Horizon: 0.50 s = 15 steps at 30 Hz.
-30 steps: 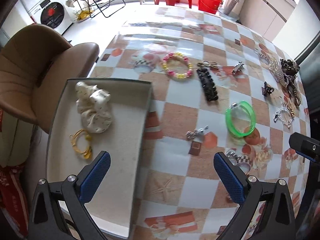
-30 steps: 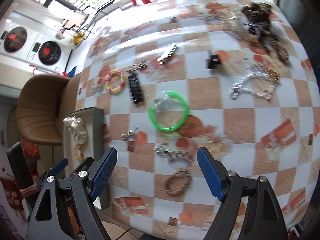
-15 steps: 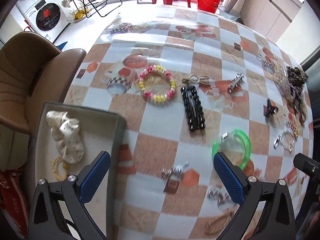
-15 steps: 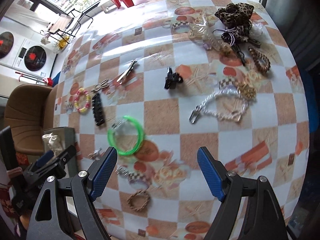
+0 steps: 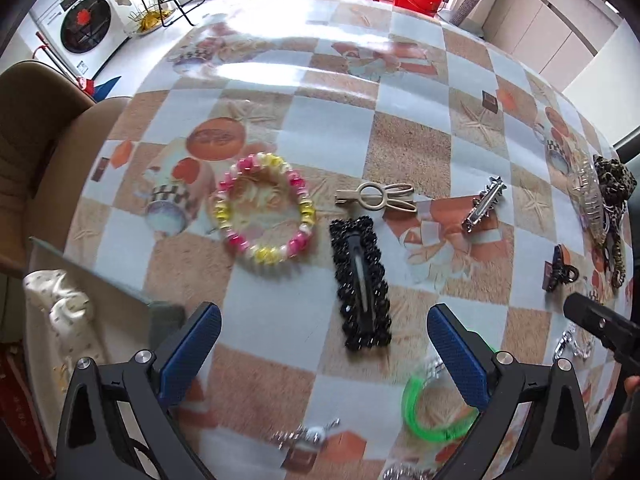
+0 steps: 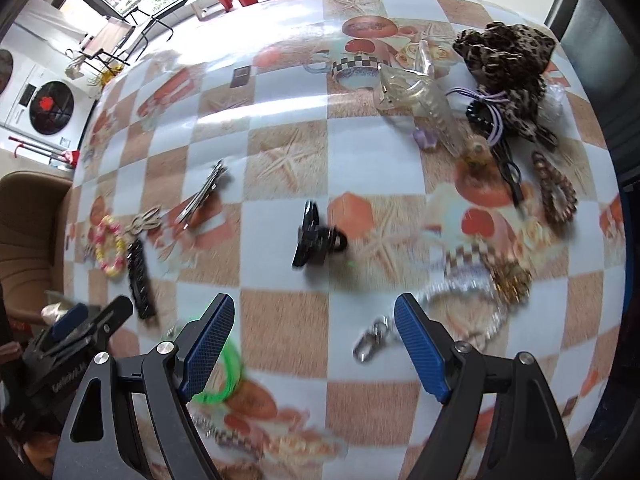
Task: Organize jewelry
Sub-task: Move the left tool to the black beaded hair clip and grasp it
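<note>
While spread, left fingers flank black beaded clip.

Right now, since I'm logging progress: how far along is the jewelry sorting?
Barely begun. Done: only a white scrunchie lies in the tray. In hand: nothing; both claws, left and right, are open. Left: bead bracelet, black clip, green bangle and more on the table.

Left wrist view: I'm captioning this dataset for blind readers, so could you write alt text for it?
The open left gripper hovers over a checkered table, framing a black beaded hair clip. Beyond lie a pink-and-yellow bead bracelet and a beige clip; a green bangle sits by the right finger, a tray at left.
</note>
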Each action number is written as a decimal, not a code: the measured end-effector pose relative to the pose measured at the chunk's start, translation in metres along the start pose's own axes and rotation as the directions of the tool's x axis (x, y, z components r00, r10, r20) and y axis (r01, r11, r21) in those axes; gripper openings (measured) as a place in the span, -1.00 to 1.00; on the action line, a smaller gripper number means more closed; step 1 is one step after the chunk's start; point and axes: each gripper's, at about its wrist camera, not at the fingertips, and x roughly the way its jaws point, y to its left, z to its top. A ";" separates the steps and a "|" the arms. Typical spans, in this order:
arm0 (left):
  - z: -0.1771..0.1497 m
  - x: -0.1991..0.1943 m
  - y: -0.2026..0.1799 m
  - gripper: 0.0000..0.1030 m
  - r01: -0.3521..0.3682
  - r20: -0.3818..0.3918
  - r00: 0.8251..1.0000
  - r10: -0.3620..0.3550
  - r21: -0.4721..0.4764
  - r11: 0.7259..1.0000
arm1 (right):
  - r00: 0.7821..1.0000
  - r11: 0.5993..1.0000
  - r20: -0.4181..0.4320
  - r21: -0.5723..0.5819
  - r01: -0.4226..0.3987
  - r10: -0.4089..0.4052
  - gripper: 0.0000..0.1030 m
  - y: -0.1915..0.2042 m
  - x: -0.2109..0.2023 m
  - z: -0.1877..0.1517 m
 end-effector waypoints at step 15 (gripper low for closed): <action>0.007 0.024 -0.030 0.54 -0.007 0.009 1.000 0.006 0.031 0.999 | 0.991 0.992 0.057 -0.026 0.123 -0.122 0.57 0.016 0.033 0.016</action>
